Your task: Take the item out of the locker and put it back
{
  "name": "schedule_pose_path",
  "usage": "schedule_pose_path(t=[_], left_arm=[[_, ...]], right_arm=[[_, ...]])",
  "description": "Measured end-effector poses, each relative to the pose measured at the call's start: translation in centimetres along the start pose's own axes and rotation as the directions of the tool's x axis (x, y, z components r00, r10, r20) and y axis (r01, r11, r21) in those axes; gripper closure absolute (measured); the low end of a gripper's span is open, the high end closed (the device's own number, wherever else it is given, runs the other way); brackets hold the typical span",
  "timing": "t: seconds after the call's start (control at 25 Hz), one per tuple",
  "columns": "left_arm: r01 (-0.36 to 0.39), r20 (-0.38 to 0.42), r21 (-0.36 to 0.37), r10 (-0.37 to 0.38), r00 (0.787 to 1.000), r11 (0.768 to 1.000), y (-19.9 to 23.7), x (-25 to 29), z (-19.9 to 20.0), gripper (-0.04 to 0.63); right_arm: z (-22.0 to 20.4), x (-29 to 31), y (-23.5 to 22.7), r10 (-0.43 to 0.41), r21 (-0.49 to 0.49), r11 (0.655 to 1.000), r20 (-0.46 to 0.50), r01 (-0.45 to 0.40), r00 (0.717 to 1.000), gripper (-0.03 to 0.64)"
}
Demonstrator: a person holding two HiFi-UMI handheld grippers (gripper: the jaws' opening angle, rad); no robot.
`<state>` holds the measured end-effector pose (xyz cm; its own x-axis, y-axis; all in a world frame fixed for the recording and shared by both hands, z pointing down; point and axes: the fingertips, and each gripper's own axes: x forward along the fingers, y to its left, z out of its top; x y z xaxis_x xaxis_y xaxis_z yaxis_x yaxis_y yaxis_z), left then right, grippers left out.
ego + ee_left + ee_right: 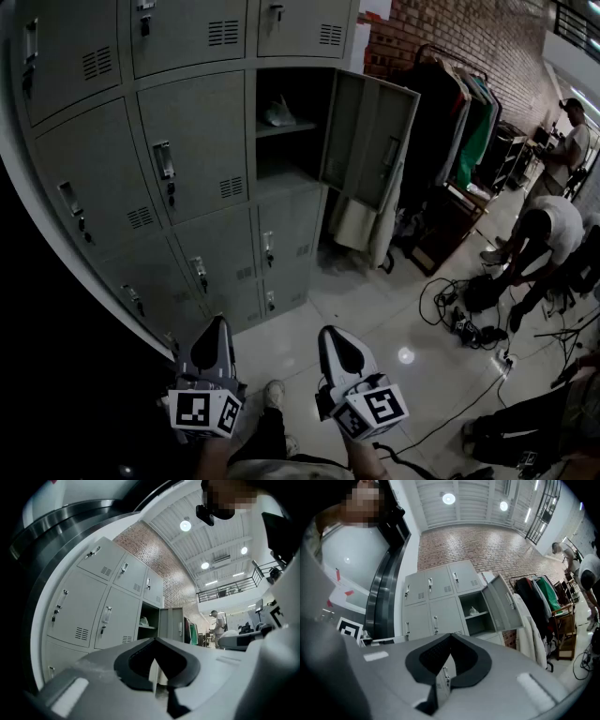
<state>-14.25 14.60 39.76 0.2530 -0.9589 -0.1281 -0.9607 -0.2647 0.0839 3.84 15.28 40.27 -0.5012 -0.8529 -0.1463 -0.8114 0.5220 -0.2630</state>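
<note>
- The item (278, 113) is a small, pale, crumpled thing. It sits on the upper shelf inside the open locker (287, 161).
- Nothing is touching the item. Both grippers are well away from it.
- The space under the shelf looks dark, and I cannot tell what is in it.
- The locker door (368, 137) is swung out wide to the right.
- All the other grey locker doors (192, 150) around it are closed.
- The left gripper (217, 332) is low down in the head view, over the floor. Its two jaws are pressed together at the tips and there is nothing between them.
- The right gripper (334, 339) is just beside it, a bit to the right. Its jaws are pressed together too, and it holds nothing.
- Both grippers point toward the lockers, tipped up a little.
- Each gripper has a cube with black and white squares (203, 412) at its back end.
- A shoe (274, 394) of the person holding the grippers shows between them on the shiny white floor (375, 300).
- A pale cloth (361, 225) hangs down below the open door.
- To the right is a rack of coats (459, 117) in front of a brick wall (441, 33).
- Farther right, a person in a white top (553, 225) bends down over black cables (464, 319) on the floor, and another person (570, 141) stands behind.
</note>
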Motion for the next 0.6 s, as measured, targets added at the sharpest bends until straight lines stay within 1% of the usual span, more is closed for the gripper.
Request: schedule_pose_path(t=[0.12, 0.24, 0.4, 0.48, 0.6], left_arm=[[0.01, 0.017, 0.01, -0.01, 1.0, 1.0, 0.5, 2.1, -0.6, 0.591], [0.011, 0.031, 0.015, -0.011, 0.999, 1.0, 1.5, 4.9, -1.7, 0.591], [0.008, 0.017, 0.011, -0.008, 1.0, 1.0, 3.5, 9.9, -4.3, 0.591], [0.017, 0.011, 0.011, -0.017, 1.0, 1.0, 4.3, 13.0, -4.4, 0.591], [0.029, 0.019, 0.013, -0.029, 0.999, 0.999, 5.6, 18.5, -3.4, 0.591]], right_arm=[[-0.7, 1.6, -1.8, -0.008, 0.012, 1.0, 0.009, 0.008, 1.0, 0.615], [-1.6, 3.7, -3.8, -0.013, -0.001, 1.0, 0.018, 0.013, 1.0, 0.615], [-3.7, 8.0, -6.6, -0.008, 0.024, 1.0, 0.014, 0.008, 1.0, 0.615], [-3.8, 11.0, -8.2, -0.01, 0.02, 1.0, 0.0, 0.01, 1.0, 0.615], [-1.9, 16.7, -10.1, 0.013, -0.012, 1.0, 0.001, -0.013, 1.0, 0.615]])
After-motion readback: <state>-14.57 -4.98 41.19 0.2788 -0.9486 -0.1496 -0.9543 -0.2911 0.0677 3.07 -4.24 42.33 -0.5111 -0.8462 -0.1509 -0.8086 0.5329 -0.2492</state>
